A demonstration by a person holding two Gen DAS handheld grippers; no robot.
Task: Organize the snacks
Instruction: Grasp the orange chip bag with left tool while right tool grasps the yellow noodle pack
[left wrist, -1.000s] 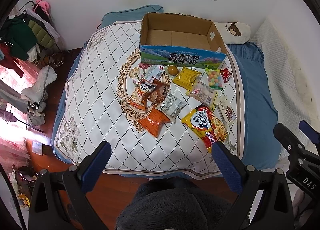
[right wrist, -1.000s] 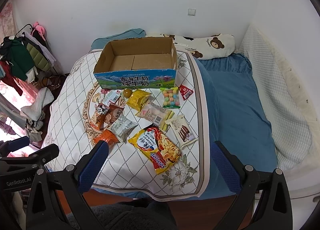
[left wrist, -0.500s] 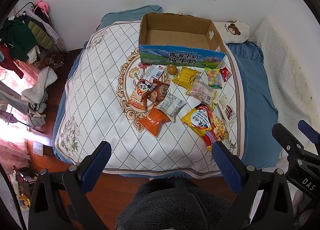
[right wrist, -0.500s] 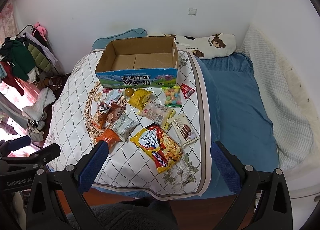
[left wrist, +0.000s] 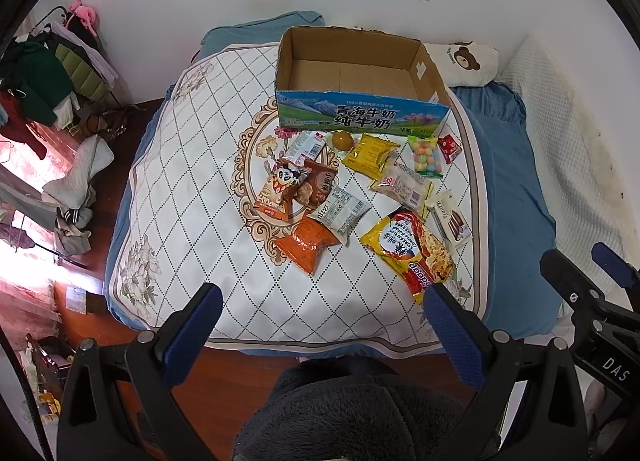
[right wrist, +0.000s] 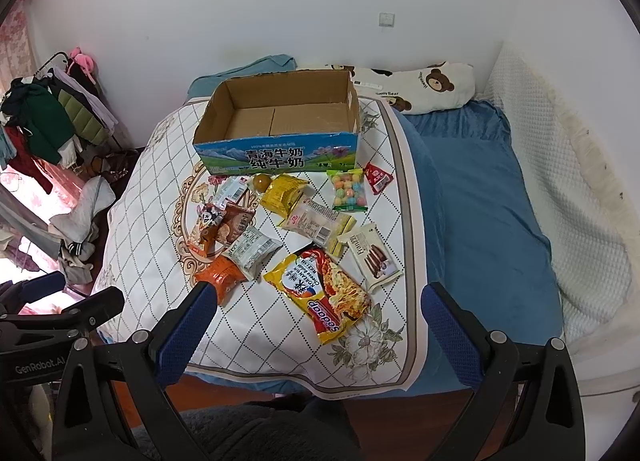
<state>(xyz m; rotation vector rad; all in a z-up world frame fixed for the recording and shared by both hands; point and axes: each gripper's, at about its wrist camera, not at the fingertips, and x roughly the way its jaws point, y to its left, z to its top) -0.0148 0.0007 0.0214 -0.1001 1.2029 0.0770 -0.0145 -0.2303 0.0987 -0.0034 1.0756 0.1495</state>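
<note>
In the left wrist view I see my left gripper (left wrist: 320,325) with its jaws wide apart and nothing between them, held above the near edge of the bed (left wrist: 516,165). The snacks lie in a loose group on the quilt (left wrist: 180,197), just in front of the open cardboard box (left wrist: 360,117). The orange bag (left wrist: 308,241) is nearest to me, and the yellow noodle packet (left wrist: 412,249) has its lower end hidden behind my right finger. The small print on most packets I cannot read. At the right border only a part of the other gripper shows.

In the right wrist view my right gripper (right wrist: 316,325) is also open and empty. The orange bag (right wrist: 222,275) is partly covered by my left finger here. The noodle packet (right wrist: 320,293) is seen whole. The box (right wrist: 280,157) is empty inside. The clothes rack (right wrist: 44,129) at the left is cut by the frame.
</note>
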